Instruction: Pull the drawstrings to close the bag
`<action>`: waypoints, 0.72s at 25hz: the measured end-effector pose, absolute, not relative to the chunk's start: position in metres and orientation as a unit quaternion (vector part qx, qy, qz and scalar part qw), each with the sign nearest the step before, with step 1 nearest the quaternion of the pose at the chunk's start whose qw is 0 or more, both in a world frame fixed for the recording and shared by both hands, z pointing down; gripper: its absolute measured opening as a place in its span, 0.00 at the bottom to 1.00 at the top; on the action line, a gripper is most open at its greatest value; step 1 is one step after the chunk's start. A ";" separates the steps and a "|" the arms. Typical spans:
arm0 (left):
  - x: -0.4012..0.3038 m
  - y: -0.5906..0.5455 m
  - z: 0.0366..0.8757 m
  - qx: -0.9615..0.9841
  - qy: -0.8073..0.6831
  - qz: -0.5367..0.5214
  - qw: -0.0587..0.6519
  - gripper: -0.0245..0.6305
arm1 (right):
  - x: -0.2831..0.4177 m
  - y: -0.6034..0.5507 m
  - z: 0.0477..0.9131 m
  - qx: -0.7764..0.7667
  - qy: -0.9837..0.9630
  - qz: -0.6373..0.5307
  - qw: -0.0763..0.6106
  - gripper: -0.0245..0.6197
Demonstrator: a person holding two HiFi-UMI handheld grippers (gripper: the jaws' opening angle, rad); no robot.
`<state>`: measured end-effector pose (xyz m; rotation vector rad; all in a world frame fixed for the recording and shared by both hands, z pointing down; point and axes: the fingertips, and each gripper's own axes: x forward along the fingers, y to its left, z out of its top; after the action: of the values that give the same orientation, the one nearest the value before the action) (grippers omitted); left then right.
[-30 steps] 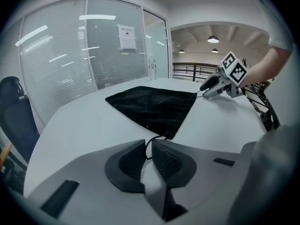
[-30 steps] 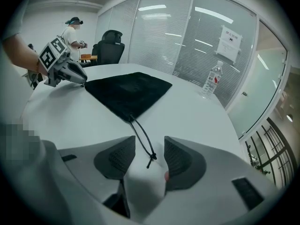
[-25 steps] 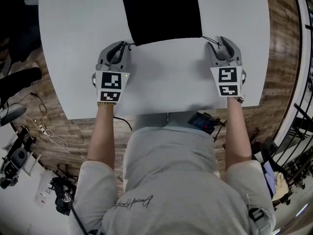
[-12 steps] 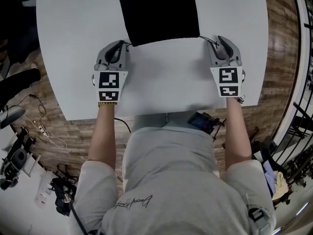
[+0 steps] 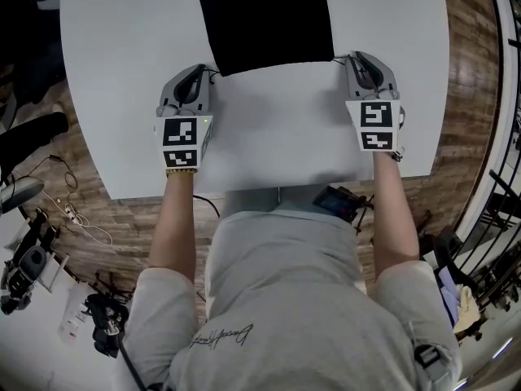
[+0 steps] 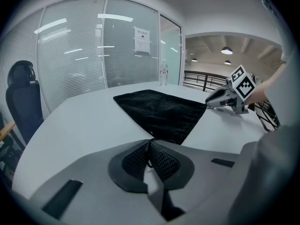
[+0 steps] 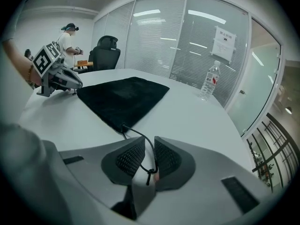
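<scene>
A flat black drawstring bag (image 5: 264,19) lies on the white table (image 5: 277,145), its mouth edge toward me. My left gripper (image 5: 202,75) sits at the bag's near left corner. In the left gripper view its jaws (image 6: 150,144) are shut on the thin black left drawstring (image 6: 149,163). My right gripper (image 5: 358,59) is at the near right corner. Its jaws (image 7: 146,144) have just been closing. The right drawstring (image 7: 140,134) runs from the bag (image 7: 122,97) down the narrow gap between the pads, knot included, and the pads do not press it.
A water bottle (image 7: 208,86) stands at the table's far side. An office chair (image 7: 107,50) and a person (image 7: 68,41) are beyond the table. The table's near edge (image 5: 277,187) is close to my body. Cables and gear lie on the wooden floor (image 5: 57,210).
The right gripper's jaws have narrowed round the right drawstring, and it has edged slightly toward the bag's corner. The left gripper has stayed where it was.
</scene>
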<state>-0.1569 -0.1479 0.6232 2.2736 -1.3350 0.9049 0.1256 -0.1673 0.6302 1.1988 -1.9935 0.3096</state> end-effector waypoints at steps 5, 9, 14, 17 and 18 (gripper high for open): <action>-0.159 -0.149 0.625 0.798 -0.481 0.319 0.173 0.06 | 0.130 -0.168 0.635 0.479 -0.777 0.117 0.392 0.13; -0.161 -0.149 0.624 0.793 -0.489 0.319 0.172 0.06 | 0.133 -0.168 0.634 0.486 -0.772 0.115 0.393 0.11; -0.165 -0.149 0.627 0.786 -0.504 0.307 0.183 0.06 | 0.132 -0.170 0.633 0.499 -0.767 0.121 0.384 0.08; -0.167 -0.149 0.628 0.781 -0.514 0.300 0.190 0.06 | 0.134 -0.170 0.631 0.510 -0.764 0.125 0.375 0.08; -0.168 -0.149 0.628 0.779 -0.517 0.299 0.191 0.06 | 0.136 -0.171 0.630 0.515 -0.762 0.125 0.373 0.08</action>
<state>-0.1677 -0.1486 0.6276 2.1891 -1.4514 0.8401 0.1356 -0.1711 0.6300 1.3190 -1.9524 0.3192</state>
